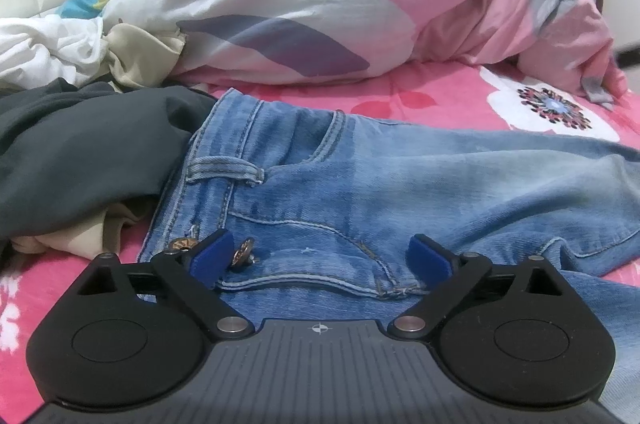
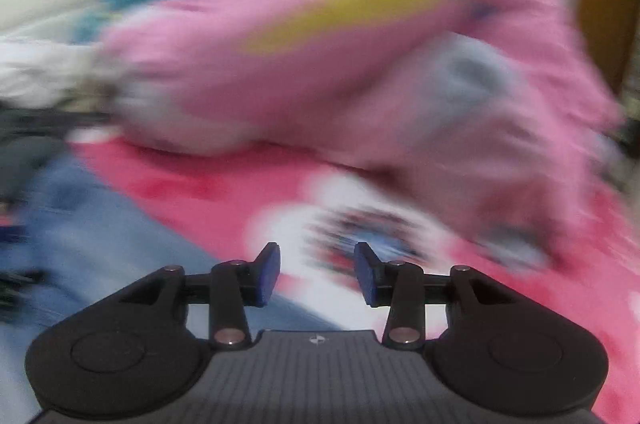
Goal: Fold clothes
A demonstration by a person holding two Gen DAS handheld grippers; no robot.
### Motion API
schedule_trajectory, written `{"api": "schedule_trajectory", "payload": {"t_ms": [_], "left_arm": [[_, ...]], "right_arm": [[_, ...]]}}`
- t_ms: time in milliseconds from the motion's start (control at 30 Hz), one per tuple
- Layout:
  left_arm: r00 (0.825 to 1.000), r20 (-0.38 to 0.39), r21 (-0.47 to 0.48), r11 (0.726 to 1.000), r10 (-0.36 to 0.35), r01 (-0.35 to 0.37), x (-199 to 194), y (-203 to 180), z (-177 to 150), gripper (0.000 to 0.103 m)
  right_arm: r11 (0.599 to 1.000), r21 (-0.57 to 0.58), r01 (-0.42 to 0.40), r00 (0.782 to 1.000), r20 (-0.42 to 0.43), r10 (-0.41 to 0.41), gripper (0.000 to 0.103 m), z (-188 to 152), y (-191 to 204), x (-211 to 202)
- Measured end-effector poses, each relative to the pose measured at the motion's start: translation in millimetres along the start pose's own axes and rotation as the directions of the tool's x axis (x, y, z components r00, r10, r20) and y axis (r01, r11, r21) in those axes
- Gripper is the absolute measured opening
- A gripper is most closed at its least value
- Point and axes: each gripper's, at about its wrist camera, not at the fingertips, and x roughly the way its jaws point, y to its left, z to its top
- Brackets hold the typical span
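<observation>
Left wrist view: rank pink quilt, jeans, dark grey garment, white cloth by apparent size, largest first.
1. pink quilt and jeans: both fill large areas; the jeans lie closer to the camera, under the open left claw, so no ranking between them.
2. dark grey garment, cut by the frame edge.
3. white cloth, partly hidden.

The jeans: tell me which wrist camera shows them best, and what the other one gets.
The left wrist view. The jeans fill its middle in sharp focus, with waistband, belt loop, pocket seams and metal buttons clear, and the open left gripper just above them. The right wrist view is motion-blurred; it catches only a smeared blue patch at lower left, beside the open right gripper.
</observation>
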Motion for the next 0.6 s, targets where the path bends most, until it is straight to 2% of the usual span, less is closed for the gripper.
{"api": "schedule_trajectory", "payload": {"t_ms": [67, 133, 233, 400, 433, 467, 500, 533, 600], "left_arm": [[1.000, 0.003, -0.005, 1.000, -0.005, 0.005, 0, 1, 0, 0.096], [1.000, 0.007, -0.014, 1.000, -0.014, 0.014, -1, 3, -1, 0.096], [0.999, 0.013, -0.033, 0.999, -0.036, 0.036, -1, 7, -1, 0.098], [0.996, 0.036, -0.072, 0.994, -0.085, 0.088, -2, 14, -2, 0.099], [0.995, 0.040, -0.081, 0.992, -0.096, 0.099, -2, 16, -3, 0.099], [0.994, 0.044, -0.089, 0.990, -0.104, 0.107, -2, 17, -3, 0.099], [0.993, 0.048, -0.095, 0.989, -0.109, 0.113, -3, 18, -3, 0.099], [0.992, 0.051, -0.100, 0.988, -0.113, 0.118, -3, 19, -3, 0.099], [0.991, 0.056, -0.109, 0.986, -0.119, 0.125, -3, 21, -3, 0.099]], "right_arm": [[0.986, -0.066, -0.154, 0.988, -0.015, 0.154, 0.062, 12, 38, 30], [0.964, -0.120, -0.237, 0.970, -0.076, 0.229, 0.062, 22, 72, 71], [0.948, -0.135, -0.288, 0.950, -0.166, 0.264, 0.062, 33, 97, 129], [0.930, -0.014, -0.368, 0.895, -0.278, 0.350, 0.062, 37, 103, 191], [0.931, -0.032, -0.364, 0.894, -0.294, 0.339, 0.055, 36, 107, 193], [0.930, -0.063, -0.363, 0.895, -0.303, 0.329, 0.045, 36, 112, 192], [0.925, -0.108, -0.364, 0.898, -0.304, 0.318, 0.018, 38, 118, 186], [0.921, -0.153, -0.359, 0.905, -0.298, 0.304, 0.010, 39, 124, 180], [0.916, -0.215, -0.339, 0.923, -0.266, 0.279, 0.009, 42, 128, 167]]}}
